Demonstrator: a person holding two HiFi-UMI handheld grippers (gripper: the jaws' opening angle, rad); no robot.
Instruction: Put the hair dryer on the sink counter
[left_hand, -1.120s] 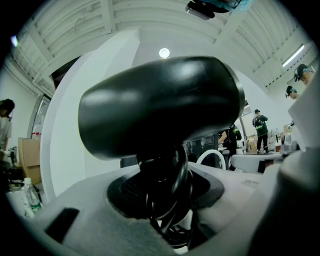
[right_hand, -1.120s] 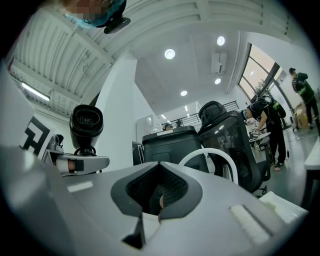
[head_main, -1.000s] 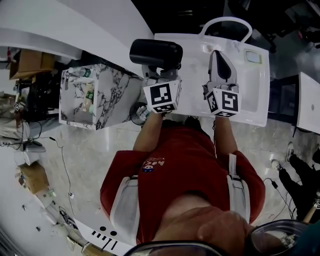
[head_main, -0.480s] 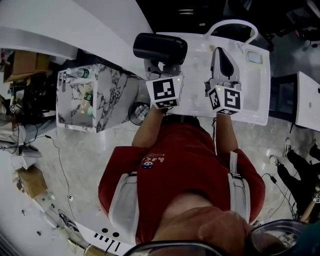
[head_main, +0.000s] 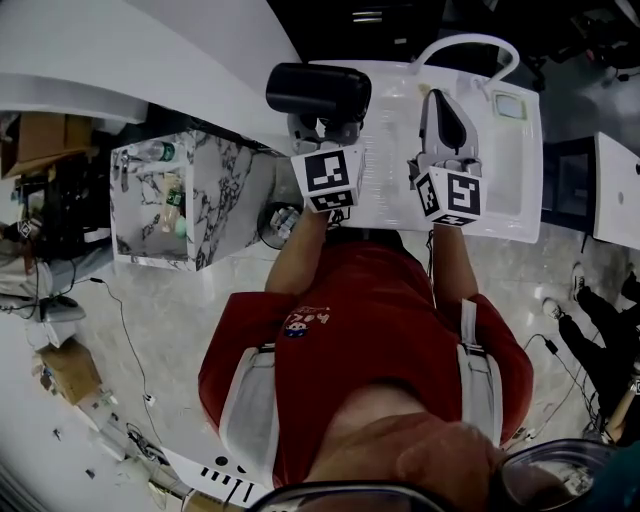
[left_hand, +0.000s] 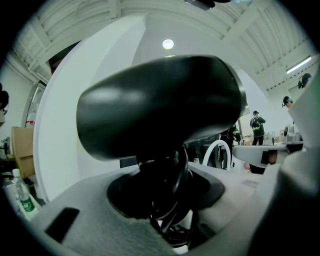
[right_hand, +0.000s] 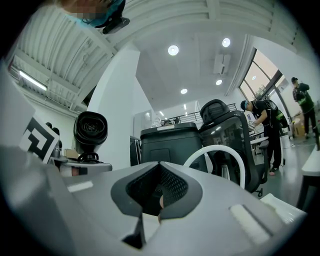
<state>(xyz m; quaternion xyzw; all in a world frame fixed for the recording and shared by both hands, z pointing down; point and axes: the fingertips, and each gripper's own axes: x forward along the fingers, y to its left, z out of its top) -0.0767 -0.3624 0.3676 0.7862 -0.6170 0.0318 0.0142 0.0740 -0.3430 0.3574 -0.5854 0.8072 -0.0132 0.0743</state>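
Nearest, in the left gripper view: left claw (left_hand: 167, 200) pinching the handle of the black hair dryer (left_hand: 160, 105), with the cord looped round that handle and the jaws kept partway apart by it. Carries the barrel crosswise and roughly level, above the claw.

Beside it, right claw (right_hand: 159, 192) pressed together on nothing, pointing forward over the white worktop (head_main: 385, 130).

From the head view, puts the dryer above the worktop's left end, not yet set down. Cannot tell whether the handle's foot touches the surface.

Against a second ago: a small forward creep of both claws and a slight drop of the left one, with the dryer riding along in the same grip.

Reads as the end of the carry, so probably only the lowering and release remain. Calls for care there: a heavy barrel on a thin handle, likely to tip or roll once freed. Better laid on its side, well in from the edge.

Off to the left, below worktop level, a marbled cabinet (head_main: 215, 190). Farthest, the white loop of the tap (head_main: 455, 45).
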